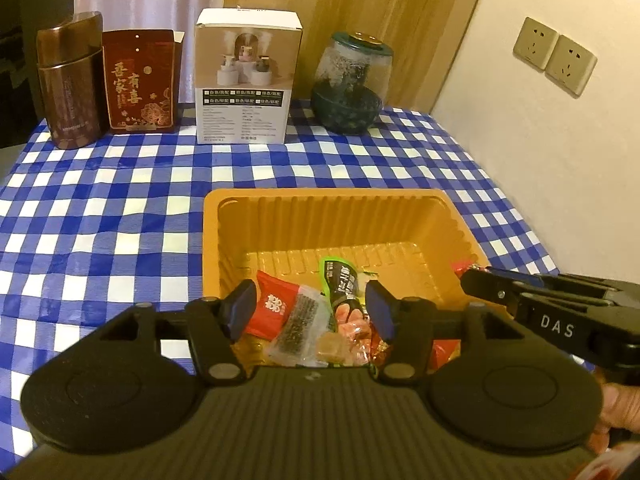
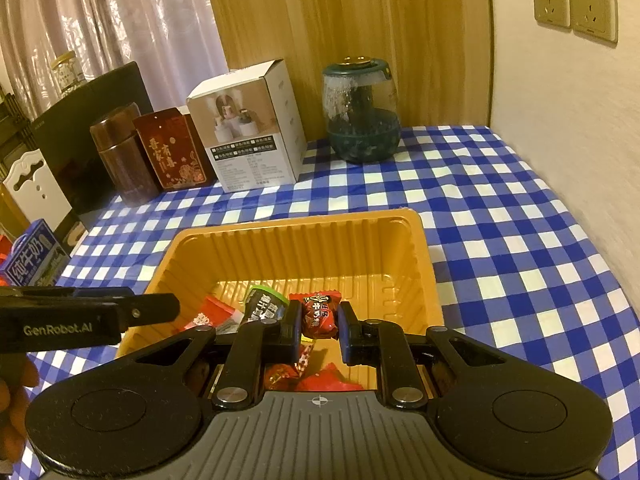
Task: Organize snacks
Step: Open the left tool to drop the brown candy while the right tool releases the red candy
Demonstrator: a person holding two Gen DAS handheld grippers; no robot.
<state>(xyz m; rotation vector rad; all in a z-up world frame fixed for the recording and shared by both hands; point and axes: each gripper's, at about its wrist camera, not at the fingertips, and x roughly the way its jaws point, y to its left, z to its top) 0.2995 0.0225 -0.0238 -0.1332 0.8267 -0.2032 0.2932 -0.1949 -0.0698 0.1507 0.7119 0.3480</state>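
An orange plastic tray (image 1: 332, 212) sits on the blue checked tablecloth and holds several wrapped snacks. My left gripper (image 1: 310, 310) is open and empty above the tray's near end, over a red packet (image 1: 276, 306), a clear seaweed packet (image 1: 296, 324) and a green-black packet (image 1: 344, 284). In the right wrist view the tray (image 2: 304, 236) lies ahead. My right gripper (image 2: 320, 320) is shut on a red snack packet (image 2: 319, 314) and holds it over the tray. Each gripper shows from the side in the other's view.
At the table's back stand a brown canister (image 1: 70, 84), a red box (image 1: 140, 80), a white carton (image 1: 246, 76) and a green glass jar (image 1: 352, 84). A blue milk carton (image 2: 32, 260) stands at the left. The wall runs along the right edge.
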